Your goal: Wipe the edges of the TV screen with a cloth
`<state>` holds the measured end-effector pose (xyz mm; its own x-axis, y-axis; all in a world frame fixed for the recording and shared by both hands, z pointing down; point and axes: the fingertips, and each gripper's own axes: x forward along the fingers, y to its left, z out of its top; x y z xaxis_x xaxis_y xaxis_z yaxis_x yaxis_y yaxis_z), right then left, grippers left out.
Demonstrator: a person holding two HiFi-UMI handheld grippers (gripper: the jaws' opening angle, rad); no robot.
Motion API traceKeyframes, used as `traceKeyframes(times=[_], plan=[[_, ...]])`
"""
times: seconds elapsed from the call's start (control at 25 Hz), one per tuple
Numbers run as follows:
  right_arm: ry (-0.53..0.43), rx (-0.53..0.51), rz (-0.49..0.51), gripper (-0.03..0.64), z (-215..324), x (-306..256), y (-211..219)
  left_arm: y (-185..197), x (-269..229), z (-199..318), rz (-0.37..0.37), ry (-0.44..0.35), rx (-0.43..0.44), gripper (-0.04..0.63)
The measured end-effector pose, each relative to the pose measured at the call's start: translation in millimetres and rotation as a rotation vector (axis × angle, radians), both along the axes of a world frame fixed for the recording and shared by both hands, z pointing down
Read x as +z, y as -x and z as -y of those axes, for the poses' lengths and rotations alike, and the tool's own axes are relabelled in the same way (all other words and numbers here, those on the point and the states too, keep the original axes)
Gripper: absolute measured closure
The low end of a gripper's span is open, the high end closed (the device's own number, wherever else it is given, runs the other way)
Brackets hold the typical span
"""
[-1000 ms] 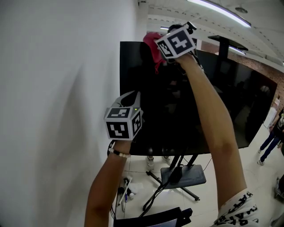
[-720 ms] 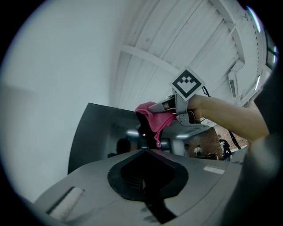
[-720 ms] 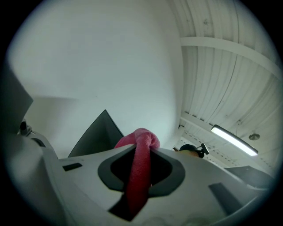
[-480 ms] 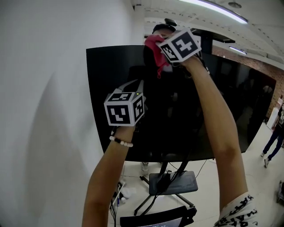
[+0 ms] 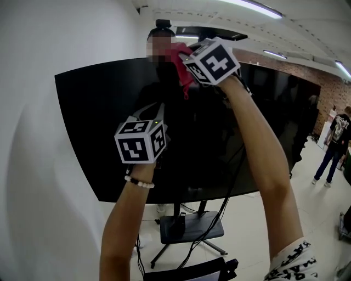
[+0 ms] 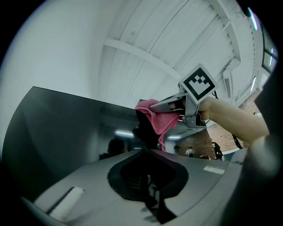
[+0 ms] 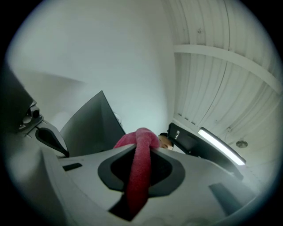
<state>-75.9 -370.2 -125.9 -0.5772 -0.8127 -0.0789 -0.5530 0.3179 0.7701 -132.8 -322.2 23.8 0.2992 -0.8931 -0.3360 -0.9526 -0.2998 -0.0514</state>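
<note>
Leftmost, a plain white wall (image 5: 49, 142) fills the side of the head view, and the dark TV screen (image 5: 93, 126) stands out from it on a wheeled stand (image 5: 186, 226) over a pale tiled floor (image 5: 252, 219), with cables hanging down behind the stand. Before the lower middle of the glass the left tool (image 6: 146, 152) is held up with its jaws closed together and nothing between them, a bead bracelet (image 5: 138, 183) on the wrist below it. Higher and to the right, the right tool (image 7: 142, 145) is clenched on the pink cloth (image 5: 181, 61), a fold of which runs straight down between its jaws; the cloth lies against the top edge of the screen, its reflection dark in the glass beneath, and a small black device (image 5: 163, 23) sits on the frame just beside it. Strip lights (image 5: 249, 6) run across the white ceiling; further right are a brick wall (image 5: 329, 90) and a person (image 5: 332, 144) standing on the floor. Against a second ago, the head view has swung left: the screen's left edge, then near mid-frame, now lies far to the left, so much more glass shows, while the cloth has stayed at the top edge
</note>
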Motion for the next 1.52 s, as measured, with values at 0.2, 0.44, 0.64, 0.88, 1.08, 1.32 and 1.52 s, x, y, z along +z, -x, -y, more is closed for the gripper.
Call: traceKeyframes(times=[0.2,0.44,0.64,0.88,1.08,1.32,1.52], plan=[[0.006,0.059,0.014,0.551,11,-1,-59,-49,-8,1,0.038,0.005,0.056,0.595],[0.012,0.116,0.044,0.551,21,1,-107,-95,-16,3,0.07,0.007,0.139,0.595],[0.013,0.159,0.09,0.551,30,3,-147,-150,-23,5,0.1,-0.003,0.219,0.595],[-0.01,0.164,0.101,0.551,45,2,-221,-218,-17,17,0.108,-0.015,0.246,0.595],[-0.019,0.119,0.077,0.551,48,0,-290,-296,-17,40,0.073,-0.015,0.229,0.595],[-0.028,0.087,0.017,0.551,62,-5,-368,-378,-27,53,0.041,-0.043,0.215,0.595],[-0.037,0.092,0.031,0.551,81,-3,-453,-447,-19,70,0.02,-0.041,0.219,0.595]])
